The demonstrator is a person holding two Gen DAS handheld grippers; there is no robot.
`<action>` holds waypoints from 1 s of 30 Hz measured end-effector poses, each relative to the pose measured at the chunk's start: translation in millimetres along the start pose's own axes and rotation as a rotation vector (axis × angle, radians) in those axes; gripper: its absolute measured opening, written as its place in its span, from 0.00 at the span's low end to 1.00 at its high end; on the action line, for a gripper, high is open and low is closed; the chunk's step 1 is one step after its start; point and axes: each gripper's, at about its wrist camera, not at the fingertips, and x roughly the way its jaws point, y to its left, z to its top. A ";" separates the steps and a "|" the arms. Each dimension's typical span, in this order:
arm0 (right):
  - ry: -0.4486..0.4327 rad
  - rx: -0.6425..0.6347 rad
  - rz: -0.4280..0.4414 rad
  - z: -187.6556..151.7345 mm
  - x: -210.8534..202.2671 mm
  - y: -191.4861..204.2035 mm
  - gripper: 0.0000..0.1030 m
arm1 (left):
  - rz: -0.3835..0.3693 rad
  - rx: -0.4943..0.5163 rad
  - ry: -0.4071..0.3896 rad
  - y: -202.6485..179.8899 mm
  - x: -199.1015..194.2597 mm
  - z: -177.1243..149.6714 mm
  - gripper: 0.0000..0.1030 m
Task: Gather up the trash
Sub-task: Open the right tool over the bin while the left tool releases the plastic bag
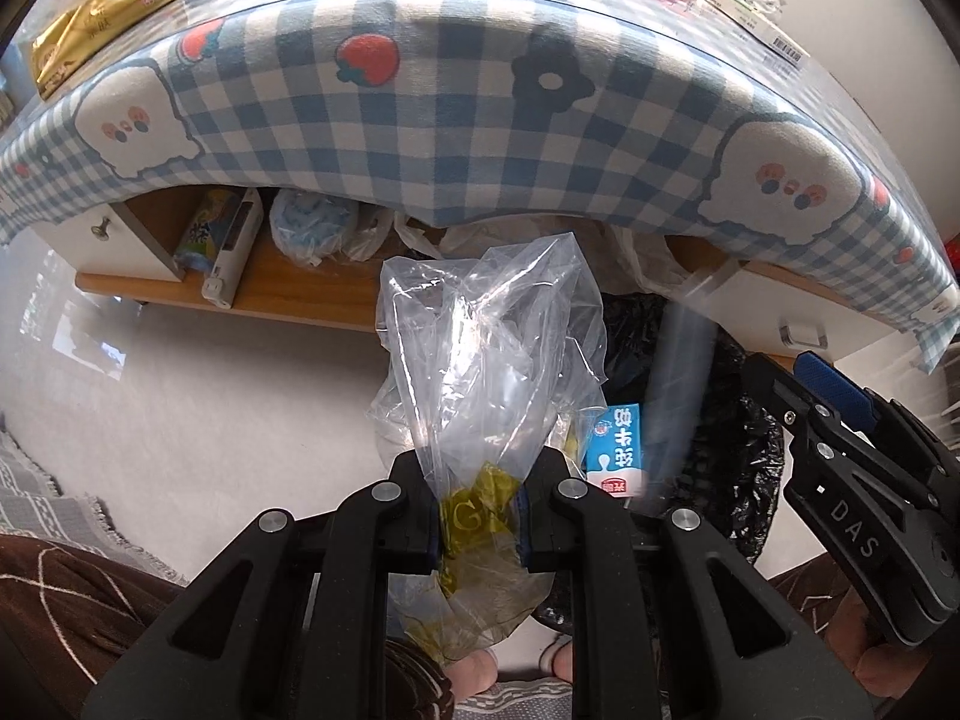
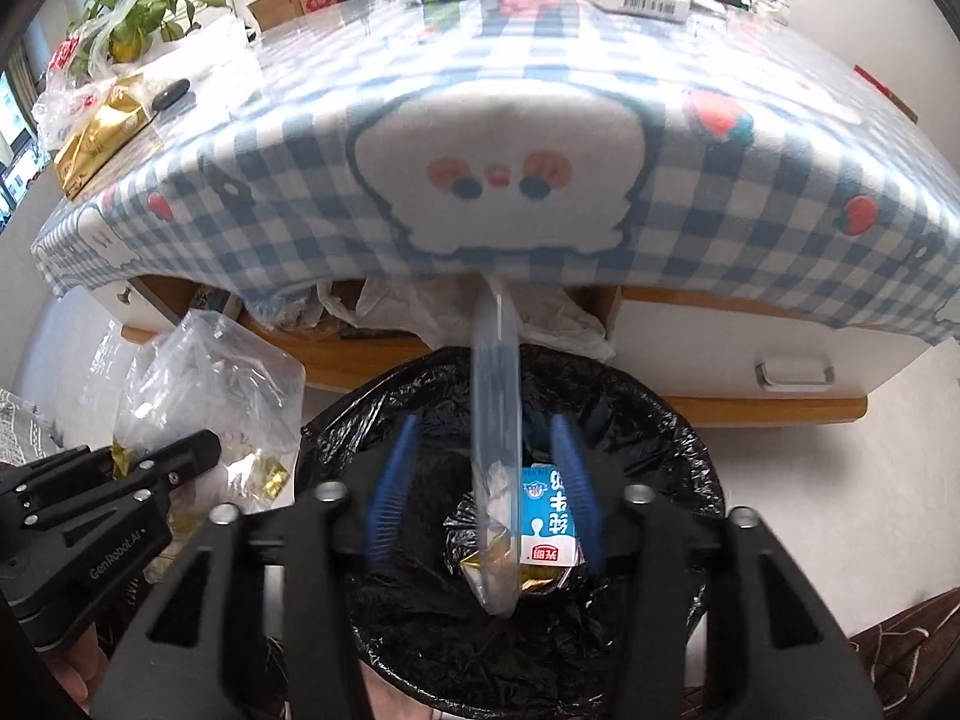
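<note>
On the left, my left hand-held gripper (image 1: 480, 531) is pinching a crumpled clear plastic bag (image 1: 489, 348) with gold wrappers in its lower part. From the right wrist view that bag hangs just beside the bin, outside its rim, not yet over the opening.

Moving toward the middle, the bin with its black liner (image 2: 678, 438) stands on the floor in front of the table (image 1: 432, 108), which is draped in a blue checked cloth. A blue and white milk carton (image 2: 549, 519) already lies at the bottom of the liner, along with a scrap of gold foil.

On the right, my right hand-held gripper (image 2: 483, 489) sits above the bin mouth with its blue pads spread apart. A long, clear plastic piece (image 2: 495, 420) stands between them, blurred; the pads do not appear to press it, so I judge it is being let go into the bin.

I take the step in hand to be dropping trash into the bin, the right side's piece going first. Next I would need to bring the left bag sideways over the liner's opening before spreading that gripper, keeping clear of the right one, since the two sit close together.
</note>
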 end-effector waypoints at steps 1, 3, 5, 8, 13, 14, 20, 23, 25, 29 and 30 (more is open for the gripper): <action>-0.005 0.003 0.000 -0.1 -3.1 -2.1 0.50 | -0.001 0.006 -0.002 -2.5 -0.8 0.1 0.16; -0.010 0.015 -0.001 0.9 -9.1 -8.7 0.62 | -0.001 0.019 -0.005 -10.0 -0.6 0.3 0.16; -0.003 0.028 0.001 2.6 -15.5 -15.5 0.67 | -0.017 0.026 0.009 -18.0 3.2 -0.2 0.16; -0.021 0.031 -0.018 4.3 -28.2 -26.0 0.79 | -0.044 0.030 0.026 -30.6 9.0 1.2 0.16; -0.018 0.049 -0.058 2.6 -41.4 -49.3 0.90 | -0.062 0.069 0.010 -56.1 10.4 2.4 0.16; -0.007 0.053 -0.069 2.3 -42.8 -53.8 0.90 | -0.066 0.075 0.008 -60.6 10.4 2.4 0.16; -0.011 0.067 -0.110 -0.4 -61.4 -78.9 0.92 | -0.073 0.091 -0.007 -83.6 9.0 3.2 0.16; -0.009 0.057 -0.123 -2.5 -68.5 -92.4 0.92 | -0.079 0.097 -0.010 -93.8 8.9 2.7 0.16; -0.012 0.048 -0.136 -4.4 -73.3 -98.9 0.92 | -0.081 0.110 -0.010 -100.8 10.2 2.5 0.16; -0.011 0.063 -0.150 -8.9 -78.2 -115.1 0.92 | -0.086 0.131 -0.012 -115.4 10.7 1.3 0.17; -0.009 0.074 -0.151 -9.6 -78.3 -118.8 0.92 | -0.088 0.136 -0.013 -118.3 11.0 1.6 0.17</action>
